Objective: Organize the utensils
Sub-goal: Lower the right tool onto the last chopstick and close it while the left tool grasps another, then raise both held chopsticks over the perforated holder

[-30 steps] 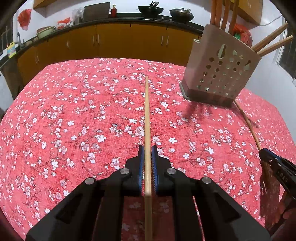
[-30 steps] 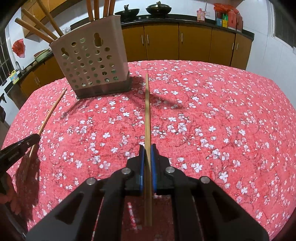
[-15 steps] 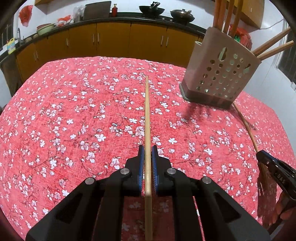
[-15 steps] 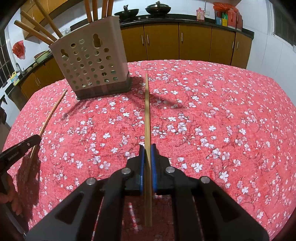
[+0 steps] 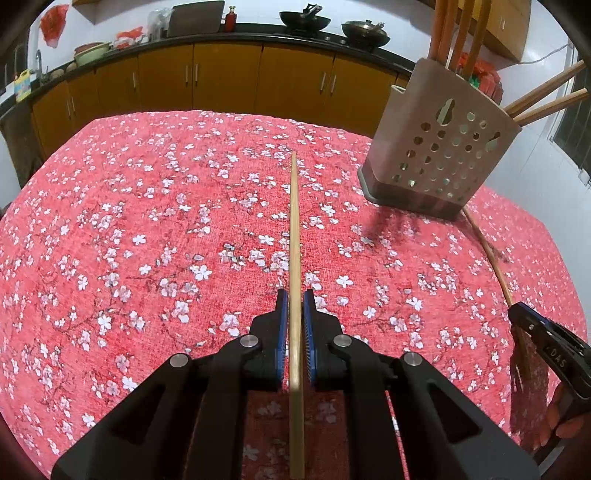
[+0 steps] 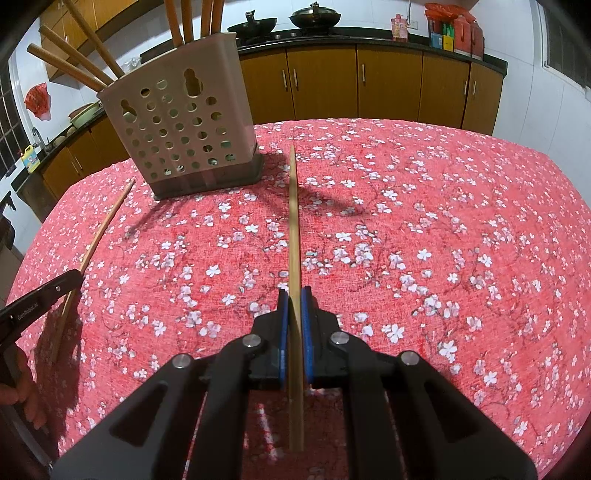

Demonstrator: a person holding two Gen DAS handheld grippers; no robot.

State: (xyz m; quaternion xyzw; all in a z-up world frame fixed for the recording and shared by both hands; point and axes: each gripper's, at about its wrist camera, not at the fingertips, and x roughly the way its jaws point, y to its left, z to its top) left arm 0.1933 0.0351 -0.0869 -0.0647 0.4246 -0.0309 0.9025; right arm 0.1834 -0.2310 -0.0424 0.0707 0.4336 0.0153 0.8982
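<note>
My left gripper (image 5: 294,295) is shut on a wooden chopstick (image 5: 294,229) that points forward above the red floral tablecloth (image 5: 147,240). My right gripper (image 6: 294,293) is shut on a second wooden chopstick (image 6: 293,221). A beige perforated utensil holder (image 5: 439,147) with several chopsticks stands at the right of the left wrist view; in the right wrist view the holder (image 6: 177,129) is at the upper left. Each gripper shows at the edge of the other's view, holding its chopstick (image 5: 487,251) (image 6: 99,232).
Brown kitchen cabinets (image 5: 221,77) and a dark counter with woks (image 5: 304,16) run behind the table. The table's far edge curves below the cabinets. A window is on the right wall (image 5: 572,122).
Both grippers keep their chopsticks. The left view has shifted slightly, with the holder a little nearer and higher in frame. The right view is almost unchanged.
</note>
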